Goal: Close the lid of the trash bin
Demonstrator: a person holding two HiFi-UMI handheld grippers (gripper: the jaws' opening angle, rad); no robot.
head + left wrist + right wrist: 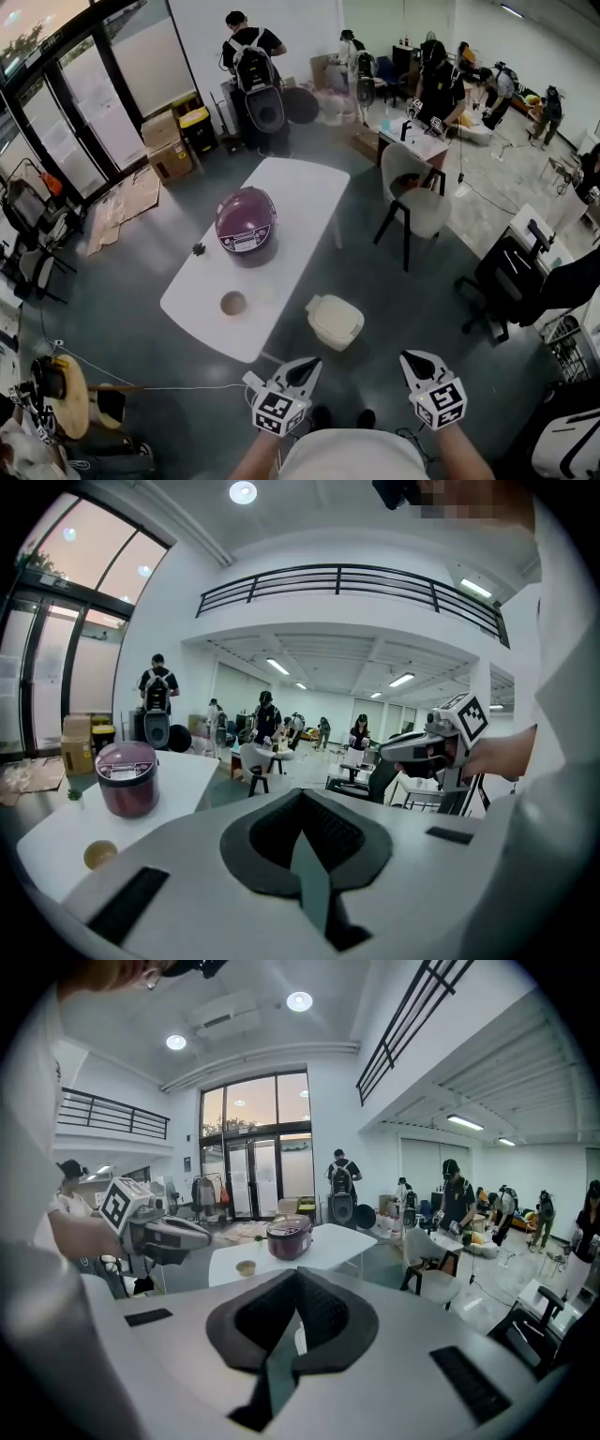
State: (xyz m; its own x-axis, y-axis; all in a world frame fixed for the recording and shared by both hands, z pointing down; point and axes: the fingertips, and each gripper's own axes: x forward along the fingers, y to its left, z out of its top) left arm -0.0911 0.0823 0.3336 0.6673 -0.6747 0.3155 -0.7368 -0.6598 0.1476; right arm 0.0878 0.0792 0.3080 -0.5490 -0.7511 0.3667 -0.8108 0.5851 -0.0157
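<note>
one trash bin [335, 321], one table [300, 187], one purple cooker [246, 222], one bowl [232, 303], two grippers [309, 366] [411, 359]

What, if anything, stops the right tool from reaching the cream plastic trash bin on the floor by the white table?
Probably nothing, so yes: the right tool, jaws together and empty, hangs over bare grey floor short of the cream plastic trash bin; nothing lies between them.

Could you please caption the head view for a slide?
Left gripper and right gripper, both shut, near the closed trash bin beside the white table.
</note>
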